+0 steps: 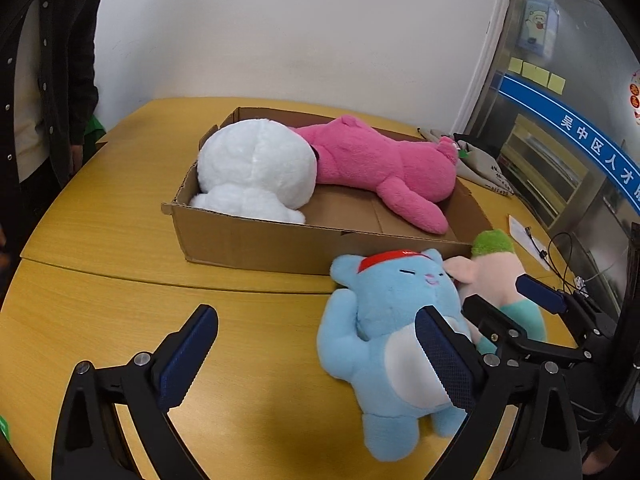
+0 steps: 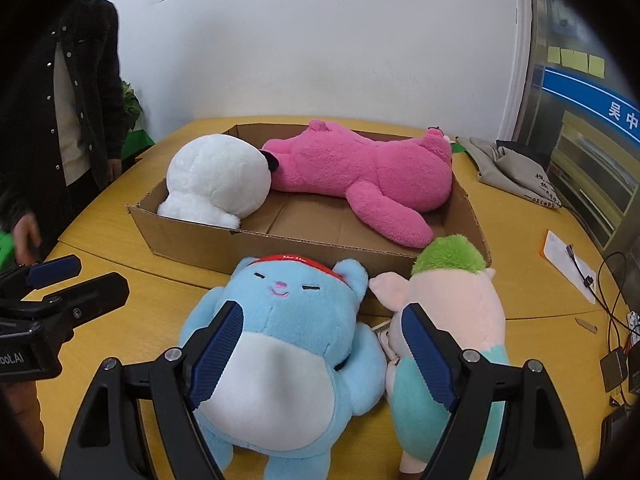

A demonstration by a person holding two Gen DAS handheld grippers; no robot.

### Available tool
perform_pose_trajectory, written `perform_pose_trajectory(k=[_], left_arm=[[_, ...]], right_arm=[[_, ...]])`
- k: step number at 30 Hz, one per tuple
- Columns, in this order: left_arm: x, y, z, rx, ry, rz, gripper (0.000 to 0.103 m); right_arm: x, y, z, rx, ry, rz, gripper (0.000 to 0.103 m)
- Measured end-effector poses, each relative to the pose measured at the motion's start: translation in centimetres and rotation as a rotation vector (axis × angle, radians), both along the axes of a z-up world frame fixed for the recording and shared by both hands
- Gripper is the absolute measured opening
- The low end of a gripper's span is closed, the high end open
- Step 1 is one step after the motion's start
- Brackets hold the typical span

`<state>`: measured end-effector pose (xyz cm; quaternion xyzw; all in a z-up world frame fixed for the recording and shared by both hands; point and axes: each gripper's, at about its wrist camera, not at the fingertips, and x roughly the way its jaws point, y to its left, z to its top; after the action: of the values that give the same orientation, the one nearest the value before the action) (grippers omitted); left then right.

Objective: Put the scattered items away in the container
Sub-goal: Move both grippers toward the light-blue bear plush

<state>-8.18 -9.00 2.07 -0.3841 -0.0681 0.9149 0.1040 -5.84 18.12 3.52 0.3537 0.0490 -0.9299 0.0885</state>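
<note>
A cardboard box (image 1: 260, 240) (image 2: 192, 236) on the yellow table holds a white plush (image 1: 256, 168) (image 2: 216, 176) and a pink plush (image 1: 380, 160) (image 2: 360, 168). In front of it a blue plush (image 1: 384, 296) (image 2: 288, 344) with a red cap lies on its back. Against its right side lies a pale pink plush with green hair (image 1: 496, 264) (image 2: 456, 280). My left gripper (image 1: 316, 314) (image 2: 80, 276) is open wide over bare table, its right finger above the blue plush's belly. My right gripper (image 2: 322, 312) (image 1: 508, 300) is open above both toys, pressing neither.
A person in a dark cardigan (image 1: 48, 80) (image 2: 76, 100) stands at the table's left. A grey cloth bag (image 2: 516, 172) lies at the back right. Paper (image 2: 568, 264), cables and small black devices (image 2: 612, 364) sit along the right edge. A green plant (image 2: 132, 108) stands behind.
</note>
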Motion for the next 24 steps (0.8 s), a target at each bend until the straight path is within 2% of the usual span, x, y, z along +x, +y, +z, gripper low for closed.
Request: perform_pose_trajectory(k=[24], left_arm=[[0.5,2.3,-0.9,-0.013,-0.02,-0.026,0.101]], right_arm=[[0.3,2.2,-1.0,-0.02,-0.029,-0.019,0.082]])
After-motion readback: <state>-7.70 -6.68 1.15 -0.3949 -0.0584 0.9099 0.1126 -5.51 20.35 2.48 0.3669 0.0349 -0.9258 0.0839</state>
